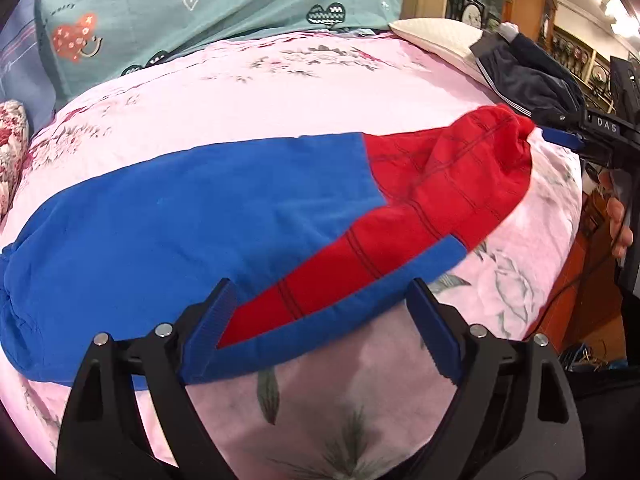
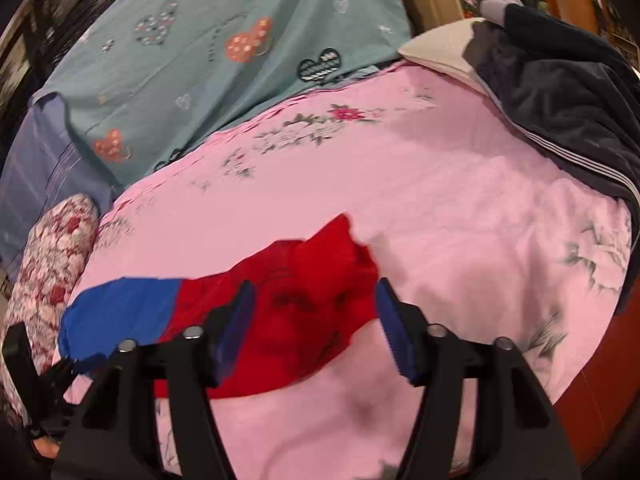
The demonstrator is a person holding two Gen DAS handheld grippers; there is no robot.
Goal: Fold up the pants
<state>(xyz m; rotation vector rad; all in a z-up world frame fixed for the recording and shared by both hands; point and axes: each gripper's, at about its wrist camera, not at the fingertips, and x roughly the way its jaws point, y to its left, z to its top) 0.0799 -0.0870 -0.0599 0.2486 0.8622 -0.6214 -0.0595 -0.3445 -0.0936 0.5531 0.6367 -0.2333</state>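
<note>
Left to right across the left wrist view: a quilted cushion with a red floral print lies at the left edge of the pink floral bed sheet, with a teal cloth printed with hearts hanging behind. The blue and red knit pants lie stretched across the sheet, blue body to the left and red legs reaching right, one red leg with a blue cuff running forward. The left gripper stands with its jaws spread, straddling the near blue hem without pressing on it. Farther right, the red leg ends are bunched near a dark navy garment with white stripes that rests on a cream pillow. The right gripper, seen in its own view, also has its jaws spread, the red cloth lying below and between the pads, which do not pinch it. Judged step: the red ends appear laid down after a fold, and both tools are free to regrip. To do this well, each gripper should pinch all layers at an edge, lift evenly, and keep the hem lines parallel; smoothing the bunched red end first would likely avoid a crooked fold.
</note>
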